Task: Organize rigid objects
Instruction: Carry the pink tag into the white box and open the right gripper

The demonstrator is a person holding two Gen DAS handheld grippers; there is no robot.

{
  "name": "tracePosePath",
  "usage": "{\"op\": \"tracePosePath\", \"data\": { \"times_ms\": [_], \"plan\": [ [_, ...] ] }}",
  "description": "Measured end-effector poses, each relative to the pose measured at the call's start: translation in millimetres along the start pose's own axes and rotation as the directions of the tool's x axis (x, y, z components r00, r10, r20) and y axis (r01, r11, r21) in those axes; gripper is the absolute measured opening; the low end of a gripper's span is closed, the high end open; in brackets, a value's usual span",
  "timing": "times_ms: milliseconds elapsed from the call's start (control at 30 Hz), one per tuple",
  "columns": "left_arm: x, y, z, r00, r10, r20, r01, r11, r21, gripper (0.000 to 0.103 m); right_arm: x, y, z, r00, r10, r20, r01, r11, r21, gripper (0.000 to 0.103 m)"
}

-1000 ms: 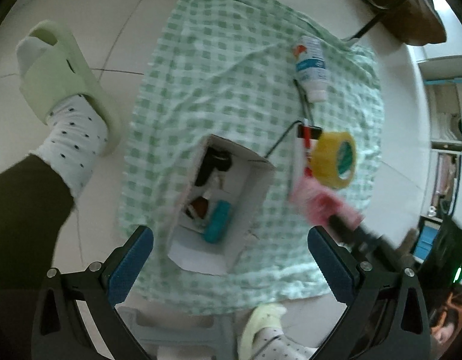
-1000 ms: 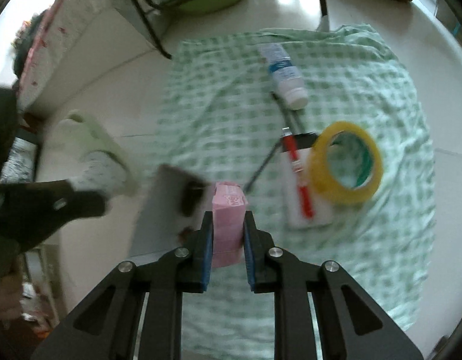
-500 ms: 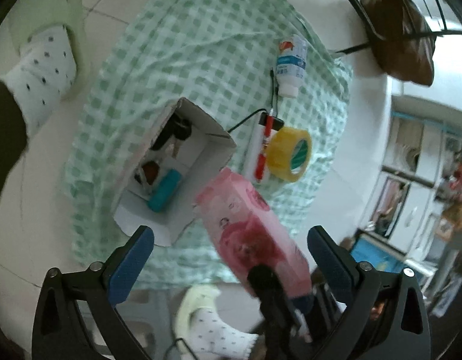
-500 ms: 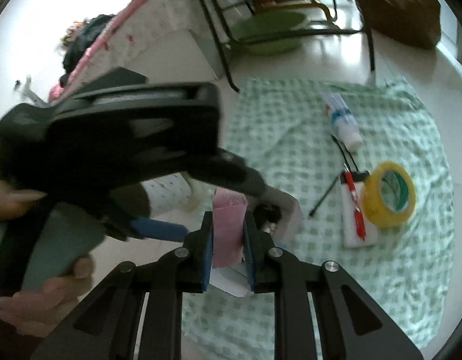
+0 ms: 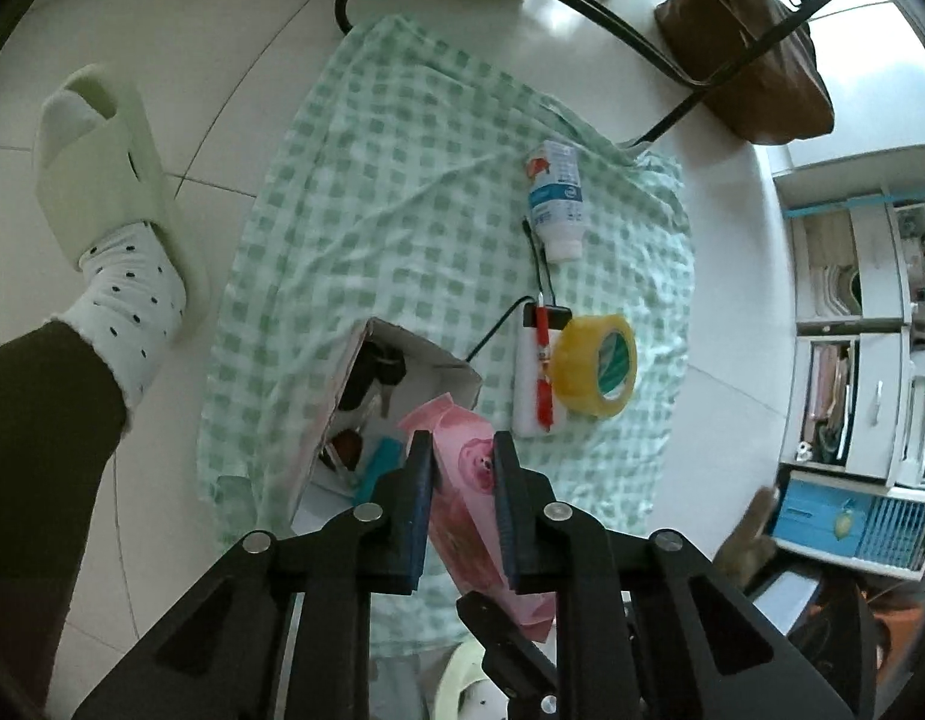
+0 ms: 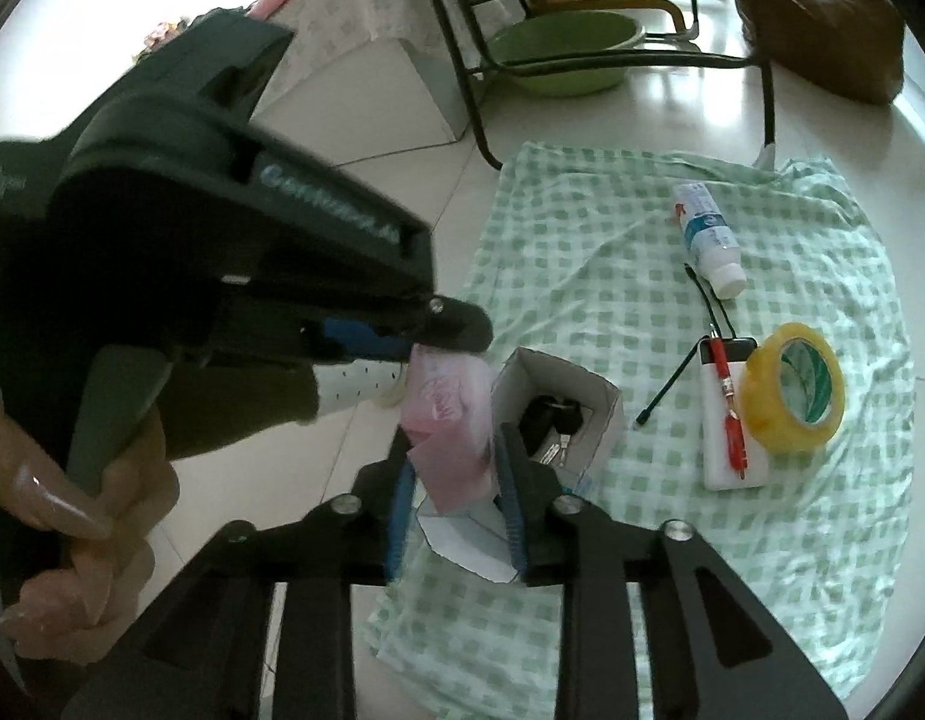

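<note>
A pink tissue pack (image 5: 468, 474) hangs over the white box (image 5: 456, 369) on the green checked cloth (image 5: 402, 180). My left gripper (image 5: 461, 443) is closing on the pack, and its pads press both sides. In the right wrist view the pack (image 6: 444, 402) stands between the fingers of my right gripper (image 6: 453, 435), whose jaws are opening and stand slightly off it. The left gripper's fingertips (image 6: 456, 324) hold the pack's top. The box (image 6: 606, 414) holds a black key fob (image 6: 549, 411) and a teal item (image 5: 381, 462).
On the cloth lie a yellow tape roll (image 5: 594, 366), a red pen (image 5: 543, 360) on a white power bank (image 5: 525, 402), a black cable and a white bottle (image 5: 555, 198). A slippered foot (image 5: 102, 180) stands left. Black chair legs (image 5: 612, 18), a brown bag (image 5: 756, 60) and a green basin (image 6: 558, 48) lie beyond.
The right gripper brought the pink pack up between the wide-open left fingers. The left fingers have since shut on it, and the right fingers have spread apart.
</note>
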State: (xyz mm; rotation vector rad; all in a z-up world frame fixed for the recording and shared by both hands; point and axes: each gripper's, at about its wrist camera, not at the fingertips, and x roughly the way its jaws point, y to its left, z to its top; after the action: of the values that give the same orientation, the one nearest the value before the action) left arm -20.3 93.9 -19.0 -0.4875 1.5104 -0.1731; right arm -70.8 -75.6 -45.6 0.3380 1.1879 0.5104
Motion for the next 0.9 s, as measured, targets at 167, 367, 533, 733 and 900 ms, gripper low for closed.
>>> {"op": "tracePosePath", "data": {
  "times_ms": [167, 367, 533, 733, 900],
  "plan": [
    [-4, 2, -3, 1.000, -0.001, 0.013, 0.001, 1.000, -0.003, 0.015, 1, -1, -2, 1.000, 0.018, 0.009, -0.018, 1.000, -0.013, 0.023],
    [-22, 8, 7, 0.997, 0.014, 0.078, -0.013, 1.000, -0.014, 0.015, 27, -14, -15, 0.983, -0.101, -0.155, 0.101, 0.995, -0.008, 0.023],
    [-9, 1, -1, 0.996, 0.077, 0.039, -0.079, 0.996, 0.051, 0.015, 46, -48, -27, 0.892, -0.332, -0.308, 0.338, 0.940, -0.034, 0.038],
    [16, -15, 1, 0.993, 0.111, -0.048, -0.105, 0.987, 0.118, 0.015, 50, -102, -51, 0.738, -0.563, -0.371, 0.595, 0.803, -0.035, 0.098],
    [28, -19, 7, 0.989, 0.124, -0.084, -0.114, 0.986, 0.118, 0.015, 58, -142, -76, 0.730, -0.438, -0.525, 0.571, 0.812, 0.117, 0.098]
  ]
}}
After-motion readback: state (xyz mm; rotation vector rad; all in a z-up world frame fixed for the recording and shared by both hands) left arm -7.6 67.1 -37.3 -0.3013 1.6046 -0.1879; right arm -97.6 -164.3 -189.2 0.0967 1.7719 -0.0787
